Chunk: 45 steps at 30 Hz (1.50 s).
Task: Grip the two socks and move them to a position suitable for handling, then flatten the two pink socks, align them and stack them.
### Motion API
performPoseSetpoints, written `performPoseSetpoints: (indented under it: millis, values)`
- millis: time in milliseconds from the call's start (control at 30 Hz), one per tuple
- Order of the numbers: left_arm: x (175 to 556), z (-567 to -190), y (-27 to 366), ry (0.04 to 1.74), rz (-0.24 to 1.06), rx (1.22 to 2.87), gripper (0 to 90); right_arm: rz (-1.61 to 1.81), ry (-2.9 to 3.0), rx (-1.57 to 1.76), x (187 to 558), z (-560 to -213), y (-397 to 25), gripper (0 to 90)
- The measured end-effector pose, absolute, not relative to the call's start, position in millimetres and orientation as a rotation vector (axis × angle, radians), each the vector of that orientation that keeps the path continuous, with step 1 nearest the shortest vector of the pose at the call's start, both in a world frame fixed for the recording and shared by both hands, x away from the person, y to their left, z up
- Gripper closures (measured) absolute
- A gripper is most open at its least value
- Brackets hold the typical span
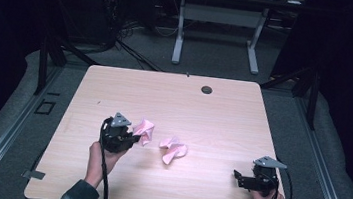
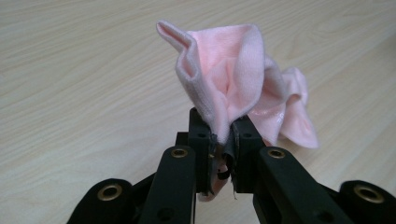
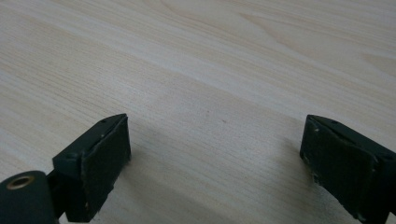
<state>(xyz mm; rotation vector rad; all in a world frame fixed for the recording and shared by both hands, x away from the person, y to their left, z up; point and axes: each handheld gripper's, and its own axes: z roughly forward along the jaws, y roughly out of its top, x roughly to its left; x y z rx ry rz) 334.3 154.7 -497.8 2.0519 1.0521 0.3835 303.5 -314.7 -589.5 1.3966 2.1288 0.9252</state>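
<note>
Two crumpled pink cloths are on the wooden table (image 1: 203,112). My left gripper (image 1: 135,137) is shut on the left pink cloth (image 1: 144,130), whose bunched fabric (image 2: 229,70) stands up from between the closed jaws in the left gripper view. The second pink cloth (image 1: 173,149) lies loose on the table just to the right, near the middle. My right gripper (image 1: 237,177) sits low at the table's front right, held by a hand, jaws wide open. Between its fingertips (image 3: 105,158) there is bare wood, in the right gripper view.
A small dark round grommet (image 1: 207,89) is set in the table near the far edge. Beyond the table stand another desk's white legs (image 1: 179,34) and cables on the grey floor. Metal rails run along both sides of the table.
</note>
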Motion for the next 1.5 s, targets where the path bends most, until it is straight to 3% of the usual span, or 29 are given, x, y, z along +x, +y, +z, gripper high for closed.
performPoseSetpoints:
  millis: [600, 1033, 1100, 1267, 1500]
  values:
    - [303.3, -514.9, 126.3, 0.931, 0.267, 2.125, 81.5, 0.926, 2.125, 1.398, 303.3, -589.4, -314.9, 8.6]
    - [283.3, -546.4, 84.1, 0.811, 0.154, 2.261, 80.8, 0.927, 2.126, 1.397, 303.4, -589.4, -315.0, 8.6]
    - [282.3, -552.0, 79.0, 0.795, 0.121, 2.280, 74.6, 0.927, 2.126, 1.397, 303.4, -589.4, -315.0, 8.6]
    - [279.6, -555.6, 79.3, 0.797, 0.135, 2.275, 40.3, 0.927, 2.132, 1.399, 303.6, -589.0, -315.0, 8.6]
    - [271.8, -545.7, 104.9, 0.838, 0.144, 2.214, 28.3, 0.929, 2.179, 1.387, 304.3, -585.9, -314.4, 10.9]
